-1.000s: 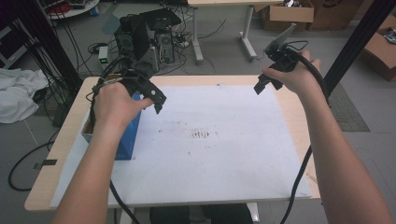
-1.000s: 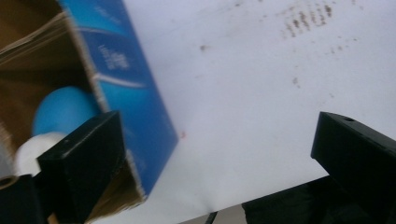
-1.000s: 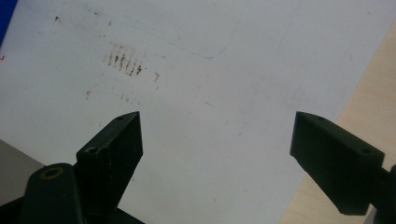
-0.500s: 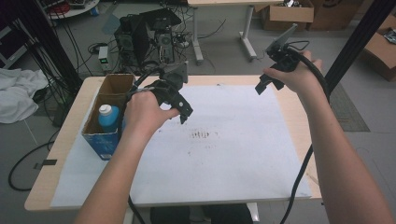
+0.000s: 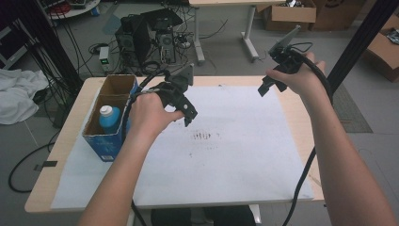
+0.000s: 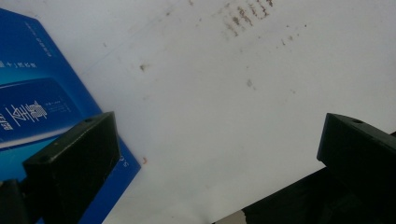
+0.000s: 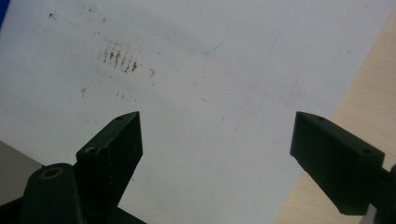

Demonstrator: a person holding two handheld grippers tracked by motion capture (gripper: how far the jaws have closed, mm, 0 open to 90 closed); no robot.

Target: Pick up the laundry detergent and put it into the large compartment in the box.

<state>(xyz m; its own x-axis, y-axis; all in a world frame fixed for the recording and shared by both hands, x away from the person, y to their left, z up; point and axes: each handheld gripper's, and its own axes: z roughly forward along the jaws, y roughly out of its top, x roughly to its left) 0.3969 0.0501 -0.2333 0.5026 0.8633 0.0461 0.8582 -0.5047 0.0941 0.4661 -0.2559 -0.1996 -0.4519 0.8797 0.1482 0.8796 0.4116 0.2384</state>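
- A blue cardboard box [image 5: 107,123] with an open top stands on the left side of the table [image 5: 63,146], its long axis running from the near edge toward the far edge.
- The box has two compartments: the far one shows bare brown cardboard inside, and the near one holds a blue bottle with a white cap [image 5: 109,117], standing upright with its cap pointing up.
- In the left gripper view the box's side [image 6: 42,107] shows glossy blue with white printed text that is too small to read; the high view does not show this print.
- The left gripper [image 5: 189,113] hangs just right of the box over the white sheet [image 5: 244,155], held in the left hand [image 5: 148,113]; its jaws stand wide apart with nothing between them.
- The right gripper [image 5: 264,88], held in the right hand [image 5: 301,77], is raised over the far right part of the table, well apart from the box, jaws spread wide and empty.
- Dark smudges [image 5: 201,136] mark the middle of the sheet; the right gripper view [image 7: 120,59] shows them as a short row of strokes, along with the bare wood edge of the table at its right.
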